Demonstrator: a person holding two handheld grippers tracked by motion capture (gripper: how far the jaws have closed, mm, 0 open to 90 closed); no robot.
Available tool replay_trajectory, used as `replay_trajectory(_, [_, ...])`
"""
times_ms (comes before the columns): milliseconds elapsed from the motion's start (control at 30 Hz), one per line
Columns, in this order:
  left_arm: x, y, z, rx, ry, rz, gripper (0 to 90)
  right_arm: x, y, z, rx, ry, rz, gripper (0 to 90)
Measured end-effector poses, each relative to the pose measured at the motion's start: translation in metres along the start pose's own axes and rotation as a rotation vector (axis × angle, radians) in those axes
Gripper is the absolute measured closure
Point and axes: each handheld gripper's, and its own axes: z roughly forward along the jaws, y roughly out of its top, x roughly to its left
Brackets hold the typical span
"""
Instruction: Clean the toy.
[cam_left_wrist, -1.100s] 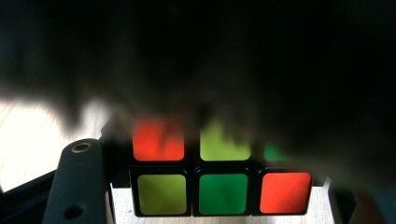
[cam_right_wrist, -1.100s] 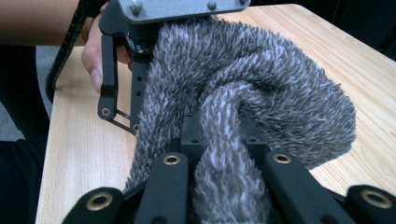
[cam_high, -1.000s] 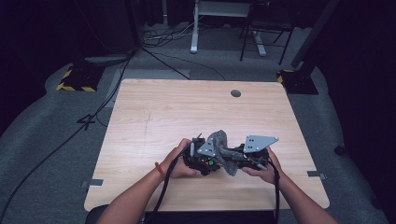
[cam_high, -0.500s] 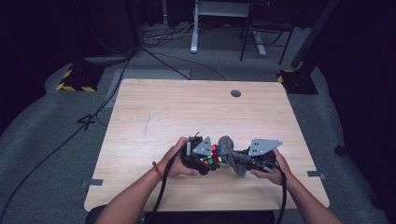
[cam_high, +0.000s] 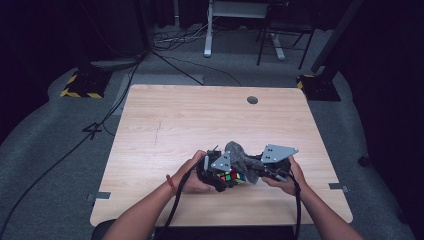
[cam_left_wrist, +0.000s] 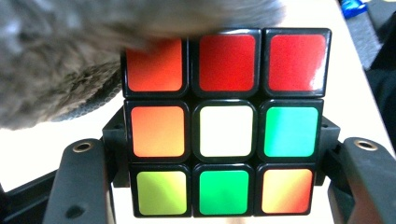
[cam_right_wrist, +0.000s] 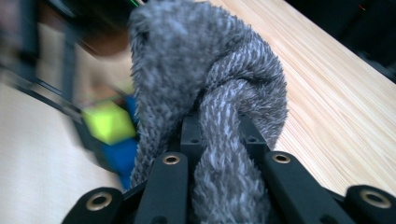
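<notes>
A puzzle cube (cam_left_wrist: 224, 123) with red, orange, white and green stickers sits between the two black jaws of my left gripper (cam_left_wrist: 224, 186), which is shut on its sides. In the high view the cube (cam_high: 230, 176) is held just above the table's near half by the left gripper (cam_high: 220, 172). My right gripper (cam_right_wrist: 222, 163) is shut on a bunched grey cloth (cam_right_wrist: 210, 88). The cloth (cam_high: 240, 154) lies against the top of the cube, and the right gripper (cam_high: 257, 170) holds it close beside the left one. In the right gripper view the cube (cam_right_wrist: 109, 126) is a yellow and blue blur at left.
The pale wooden table (cam_high: 200, 120) has a small round cable hole (cam_high: 252, 100) near its far edge. Cables trail from both grippers over the table's front edge. Beyond the table stand a desk frame (cam_high: 235, 25) and hazard-striped bases (cam_high: 80, 87) on the grey floor.
The grey cloth has shifted a little across the top of the cube as the right gripper moved slightly; both hands stay in about the same place.
</notes>
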Motion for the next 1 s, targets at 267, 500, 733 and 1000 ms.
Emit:
replay_trajectory(267, [0.003, 0.003, -0.023, -0.061, 0.043, -0.009, 33.7, -0.003, -0.016, -0.001, 0.034, 0.033, 0.029, 77.6])
replay_trajectory(500, [0.011, -0.005, -0.023, -0.037, 0.069, -0.036, 33.7, 0.011, -0.009, -0.005, 0.021, 0.023, -0.035, 77.5])
replay_trajectory(733, [0.014, -0.007, -0.013, 0.006, 0.074, -0.053, 33.6, 0.015, 0.003, -0.004, -0.032, 0.073, -0.052, 77.5])
replay_trajectory(1000, [0.006, -0.003, -0.001, 0.021, 0.04, -0.036, 33.6, 0.008, 0.004, 0.002, -0.012, -0.005, -0.054, 77.6])
